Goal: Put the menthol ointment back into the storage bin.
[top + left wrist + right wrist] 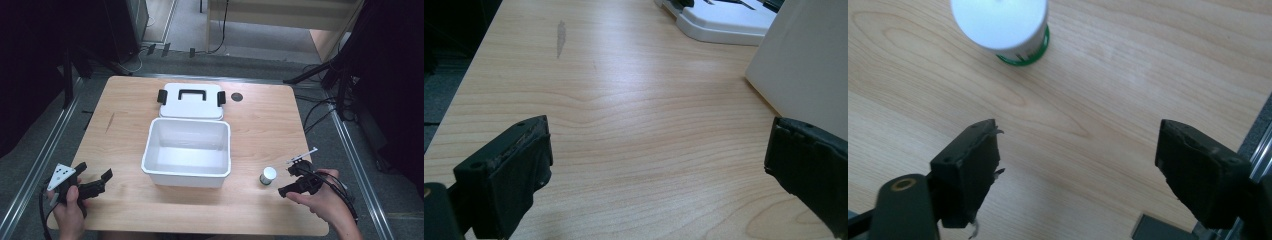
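Observation:
A small white-capped jar [268,175] with a green base stands upright on the wooden table, right of the open white box [187,150]. In the right gripper view the jar [1003,27] sits ahead of the jaws, apart from them. My right gripper [291,181] is just right of the jar, open with nothing between its fingers [970,170]. My left gripper [95,178] rests at the table's front left, open over bare wood, and the box wall [804,65] stands to its right.
The box's white lid [191,100] with black handle and clips lies flat behind the box. A dark round hole [236,97] marks the table [125,120] near the back right. Metal rails and cables run along both table sides.

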A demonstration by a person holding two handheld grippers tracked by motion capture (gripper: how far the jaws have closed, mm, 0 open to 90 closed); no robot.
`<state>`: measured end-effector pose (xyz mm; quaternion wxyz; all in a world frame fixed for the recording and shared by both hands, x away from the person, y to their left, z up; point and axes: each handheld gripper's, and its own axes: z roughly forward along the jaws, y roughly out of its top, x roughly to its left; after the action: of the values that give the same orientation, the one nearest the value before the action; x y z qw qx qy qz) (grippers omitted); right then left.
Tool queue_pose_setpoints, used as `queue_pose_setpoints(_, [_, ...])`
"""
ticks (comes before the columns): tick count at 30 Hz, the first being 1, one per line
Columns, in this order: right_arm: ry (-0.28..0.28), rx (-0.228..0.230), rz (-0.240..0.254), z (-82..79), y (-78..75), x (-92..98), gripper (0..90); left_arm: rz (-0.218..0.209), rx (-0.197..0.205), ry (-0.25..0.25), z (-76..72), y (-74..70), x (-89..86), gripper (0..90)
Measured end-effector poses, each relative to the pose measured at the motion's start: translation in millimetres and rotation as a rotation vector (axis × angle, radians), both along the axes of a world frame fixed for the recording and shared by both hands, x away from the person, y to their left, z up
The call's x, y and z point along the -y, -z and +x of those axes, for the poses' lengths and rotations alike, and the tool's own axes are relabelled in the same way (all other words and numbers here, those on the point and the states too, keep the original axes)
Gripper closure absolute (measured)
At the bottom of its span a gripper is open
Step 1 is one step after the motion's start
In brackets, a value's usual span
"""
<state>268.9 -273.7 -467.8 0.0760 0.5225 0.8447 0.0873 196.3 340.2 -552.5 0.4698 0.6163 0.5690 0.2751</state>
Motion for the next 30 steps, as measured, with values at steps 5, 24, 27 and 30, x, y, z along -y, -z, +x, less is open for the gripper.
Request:
queue_pose_setpoints(5, [-0.026, -0.028, -0.004, 8.7, -1.4, -12.4, 24.0, -0.003, -0.004, 0.002, 0.3, 0.0, -0.2, 0.0])
queue_pose_setpoints(24, [-0.054, -0.089, 0.02, 36.8, 7.7, -44.7, 39.6, -0.001, -0.011, 0.007, 1.0, 0.0, 0.0, 0.0])
queue_pose_setpoints(27, [-0.048, -0.1, 0.027, 39.8, 9.0, -47.0, 41.2, -0.001, -0.012, 0.009, 1.3, 0.0, 0.0, 0.0])
queue_pose_setpoints(30, [-0.052, -0.098, 0.02, 41.9, 10.8, -49.4, 42.0, 0.001, -0.015, 0.012, 1.4, -0.1, 0.0, 0.0])
